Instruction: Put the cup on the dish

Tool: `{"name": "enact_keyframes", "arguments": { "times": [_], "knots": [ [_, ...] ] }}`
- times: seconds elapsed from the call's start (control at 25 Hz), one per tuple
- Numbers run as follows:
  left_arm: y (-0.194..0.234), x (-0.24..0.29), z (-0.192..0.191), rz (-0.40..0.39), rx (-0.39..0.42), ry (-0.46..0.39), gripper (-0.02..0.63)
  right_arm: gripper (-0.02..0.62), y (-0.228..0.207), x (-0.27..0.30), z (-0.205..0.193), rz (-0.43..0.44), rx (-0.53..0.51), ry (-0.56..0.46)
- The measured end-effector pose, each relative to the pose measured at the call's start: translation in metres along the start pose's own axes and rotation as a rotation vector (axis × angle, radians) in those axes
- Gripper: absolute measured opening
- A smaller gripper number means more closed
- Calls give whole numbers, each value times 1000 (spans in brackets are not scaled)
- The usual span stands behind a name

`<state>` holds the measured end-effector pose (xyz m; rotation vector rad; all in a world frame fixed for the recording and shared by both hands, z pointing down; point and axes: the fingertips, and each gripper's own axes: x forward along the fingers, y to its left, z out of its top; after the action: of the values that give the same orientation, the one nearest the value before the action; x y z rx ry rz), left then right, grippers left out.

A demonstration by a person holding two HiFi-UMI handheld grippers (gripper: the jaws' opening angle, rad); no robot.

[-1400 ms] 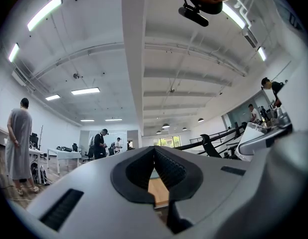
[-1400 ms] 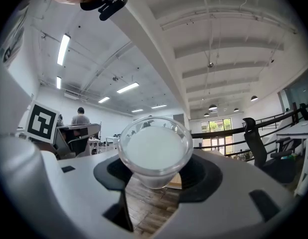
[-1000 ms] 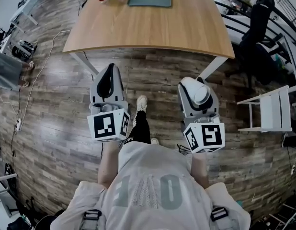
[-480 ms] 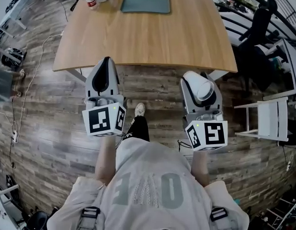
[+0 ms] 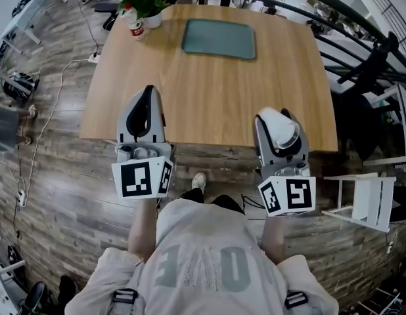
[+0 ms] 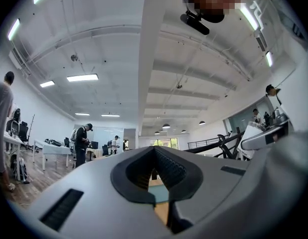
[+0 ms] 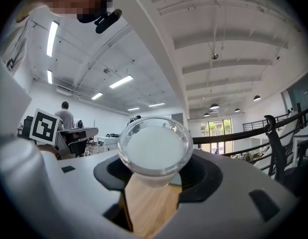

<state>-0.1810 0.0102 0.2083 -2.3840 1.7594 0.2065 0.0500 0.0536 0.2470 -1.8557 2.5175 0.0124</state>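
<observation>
now the right gripper (image 7: 154,180) is clamped on the cup (image 7: 155,148); the left gripper (image 5: 146,96) has its jaws together; the dish (image 5: 219,39) lies on the table (image 5: 209,90).

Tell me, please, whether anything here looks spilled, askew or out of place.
Nothing stands out. The green dish lies flat on the wooden table, the potted plant stands upright at its far left corner, and the cup sits gripped in the right gripper; no spill shows.

Light: bright, even, from long white ceiling strip lamps (image 6: 82,77).
Distortion: heavy fisheye bending; gripper views black-cornered.
</observation>
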Motion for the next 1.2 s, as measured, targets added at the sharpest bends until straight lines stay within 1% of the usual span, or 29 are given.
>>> {"name": "enact_keyframes", "arguments": {
  "times": [0.12, 0.36, 0.6, 0.76, 0.8, 0.92, 0.96, 1.04, 1.2],
  "knots": [
    [8, 30, -4, -5, 5, 5, 9, 261, -11, 29, 5, -17, -16, 4],
    [-1, 80, -19, -26, -8, 19, 9, 261, -46, 71, 0, -34, -12, 20],
    [-3, 140, -28, 2, 12, 5, 9, 261, -85, 128, 0, 3, -39, 6],
    [-11, 201, -34, 6, 25, -3, 9, 261, -123, 177, 1, 51, 55, 13],
    [-15, 215, -36, 5, 27, 0, 9, 261, -136, 189, -1, 38, 56, 17],
    [-20, 248, -45, 4, 42, 29, 9, 261, -169, 222, -11, -37, -8, 63],
    [-20, 256, -47, 7, 51, 36, 9, 261, -177, 231, -14, -40, -13, 72],
    [-19, 266, -47, 13, 70, 43, 9, 261, -188, 243, -14, -19, 10, 66],
    [-21, 273, -48, 24, 79, 57, 9, 261, -194, 256, -10, 9, 28, 49]
  ]
}}
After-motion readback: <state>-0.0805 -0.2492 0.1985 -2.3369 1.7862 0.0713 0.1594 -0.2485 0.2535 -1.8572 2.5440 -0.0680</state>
